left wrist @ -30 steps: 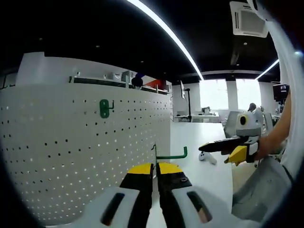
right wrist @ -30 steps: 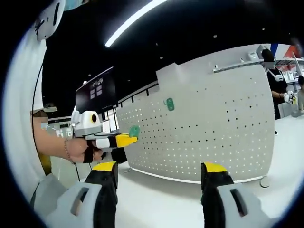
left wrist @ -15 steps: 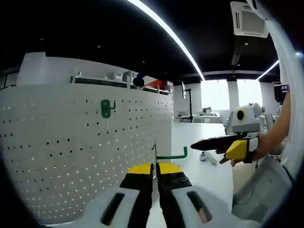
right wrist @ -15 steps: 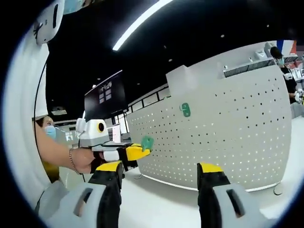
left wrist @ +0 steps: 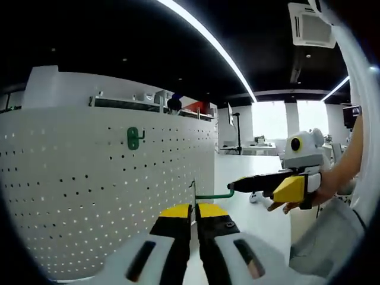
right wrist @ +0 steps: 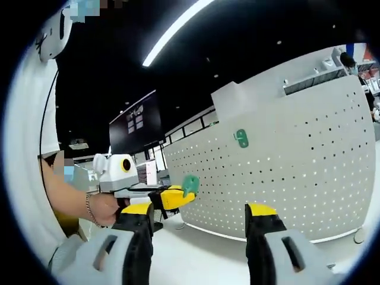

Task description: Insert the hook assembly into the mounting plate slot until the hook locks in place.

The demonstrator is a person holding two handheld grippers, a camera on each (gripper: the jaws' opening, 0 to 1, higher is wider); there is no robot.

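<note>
Holding: left hand-held gripper (left wrist: 193,209), its yellow-tipped jaws pressed together on the green metal hook assembly (left wrist: 212,194), whose thin rod runs right and ends in an upturned tip.
Hook place: near the right end of the white perforated mounting plate (left wrist: 89,178), which stands upright on the white table (left wrist: 249,217).
Mounted: a second green hook (left wrist: 133,138) sits high on the plate, far left of the held one.
Right hand-held gripper (right wrist: 200,215): jaws spread wide apart, nothing between them; in the left gripper view it reaches in from the right, its tip close by the held hook's end.
Person: a hand (right wrist: 105,208) with a bracelet grips the left tool.
</note>
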